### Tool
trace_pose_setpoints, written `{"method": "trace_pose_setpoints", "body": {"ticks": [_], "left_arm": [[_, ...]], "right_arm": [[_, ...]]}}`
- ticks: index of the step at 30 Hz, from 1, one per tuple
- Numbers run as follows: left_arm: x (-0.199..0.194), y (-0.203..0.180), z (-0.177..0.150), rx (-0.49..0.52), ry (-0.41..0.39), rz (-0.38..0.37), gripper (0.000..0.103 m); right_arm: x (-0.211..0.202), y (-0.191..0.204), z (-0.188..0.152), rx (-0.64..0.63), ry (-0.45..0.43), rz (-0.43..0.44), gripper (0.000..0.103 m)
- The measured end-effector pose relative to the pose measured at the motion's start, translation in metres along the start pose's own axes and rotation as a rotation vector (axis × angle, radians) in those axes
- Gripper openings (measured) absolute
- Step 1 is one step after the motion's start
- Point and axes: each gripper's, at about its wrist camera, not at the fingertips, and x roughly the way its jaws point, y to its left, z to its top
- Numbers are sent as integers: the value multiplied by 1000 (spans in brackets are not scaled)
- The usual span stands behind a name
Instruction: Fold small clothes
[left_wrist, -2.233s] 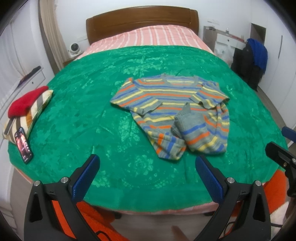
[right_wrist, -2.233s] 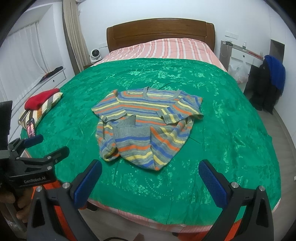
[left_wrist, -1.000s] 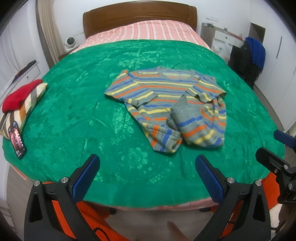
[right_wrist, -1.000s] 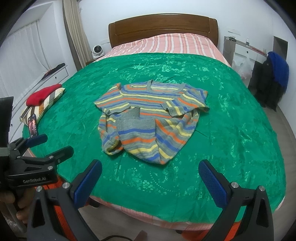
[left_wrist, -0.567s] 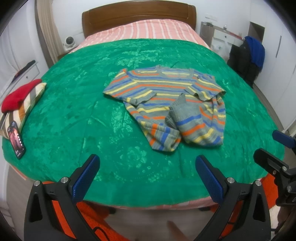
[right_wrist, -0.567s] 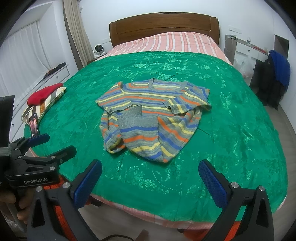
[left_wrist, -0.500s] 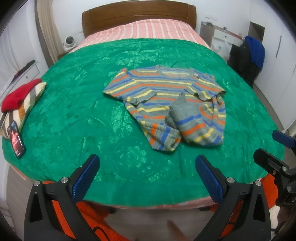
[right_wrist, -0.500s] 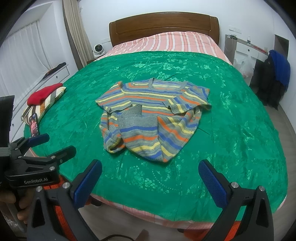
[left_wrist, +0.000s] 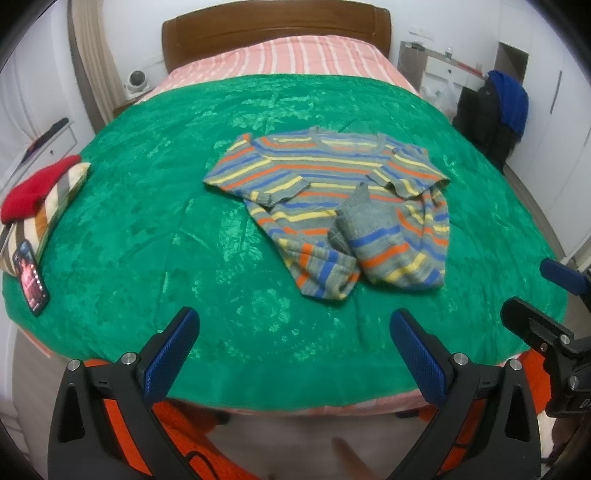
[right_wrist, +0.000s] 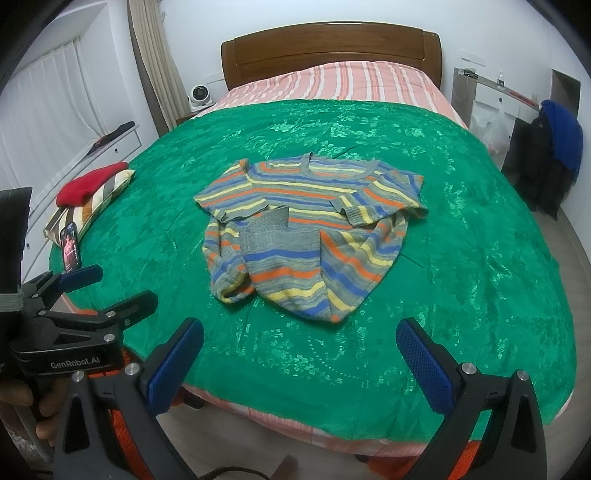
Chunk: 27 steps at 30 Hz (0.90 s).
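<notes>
A small striped sweater (left_wrist: 332, 199) (right_wrist: 306, 225) in grey, blue, orange and yellow lies crumpled in the middle of the green bedspread (left_wrist: 166, 221) (right_wrist: 480, 240), its sleeves tucked in and its hem bunched toward me. My left gripper (left_wrist: 293, 354) hangs open over the bed's near edge, well short of the sweater, nothing between its blue pads. My right gripper (right_wrist: 299, 363) is open too, at the near edge, also apart from the sweater. Each gripper shows at the side of the other's view: the right (left_wrist: 546, 306), the left (right_wrist: 96, 291).
A red cloth on a striped cushion (left_wrist: 40, 192) (right_wrist: 92, 192) and a phone (left_wrist: 31, 278) (right_wrist: 70, 247) lie at the bed's left edge. Wooden headboard (right_wrist: 332, 48) at the far end. Dark and blue clothes (left_wrist: 498, 110) hang at the right. Orange fabric (left_wrist: 122, 417) sits below the grippers.
Both grippers have drifted slightly closer to the bed and the sweater sits a little nearer in view. Nothing was grasped; the sweater has not moved.
</notes>
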Motion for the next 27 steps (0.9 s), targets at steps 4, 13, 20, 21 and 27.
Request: {"method": "trace_pose_setpoints", "body": {"ticks": [4, 13, 20, 21, 27], "left_arm": [[1, 0, 0, 0, 5, -2, 103], [3, 3, 0, -15, 22, -21, 103], [19, 59, 11, -98, 38, -159, 103], [24, 66, 13, -114, 48, -181, 103], [74, 59, 22, -106, 171, -400, 99]], "right_arm": [[1, 1, 0, -2, 2, 2, 103], [4, 5, -1, -16, 13, 15, 103], [0, -11, 2, 13, -44, 20, 103], [-2, -20, 3, 29, -67, 22, 103], [45, -51, 22, -7, -18, 99, 103]]}}
